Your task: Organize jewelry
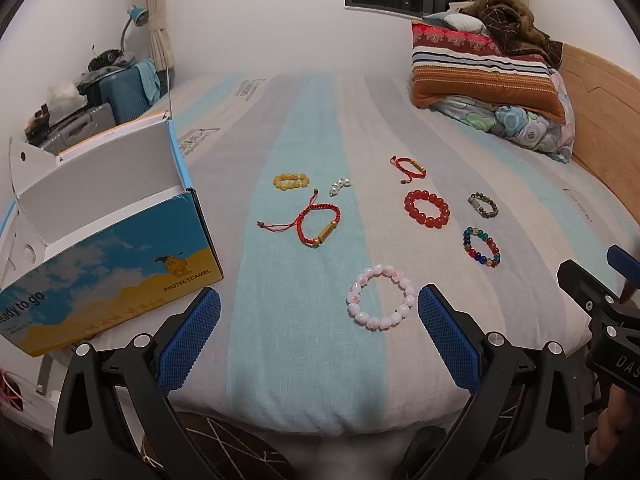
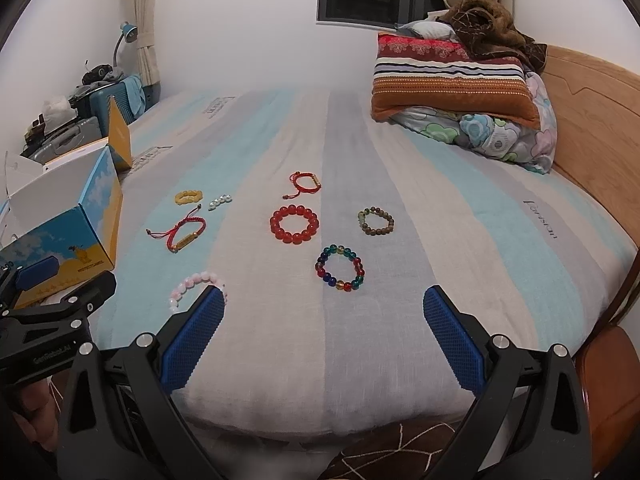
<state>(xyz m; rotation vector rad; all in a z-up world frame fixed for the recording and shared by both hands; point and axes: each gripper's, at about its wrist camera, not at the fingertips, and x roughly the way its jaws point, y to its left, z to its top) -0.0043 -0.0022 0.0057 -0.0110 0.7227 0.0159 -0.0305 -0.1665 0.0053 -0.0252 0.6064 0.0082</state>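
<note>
Now both claws hang released over the near edge of the striped bed (image 1: 304,360): left gripper (image 1: 319,312), right gripper (image 2: 324,312). Bracelets lie scattered ahead, the pink bracelet (image 1: 380,298) nearest, the open box (image 1: 108,248) at left.

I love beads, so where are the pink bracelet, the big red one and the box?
pink bracelet (image 1: 380,298), left wrist view, near-side beads.
red bead bracelet (image 2: 295,225), right wrist view, left beads.
box (image 1: 120,268), left wrist view, printed front.
</note>
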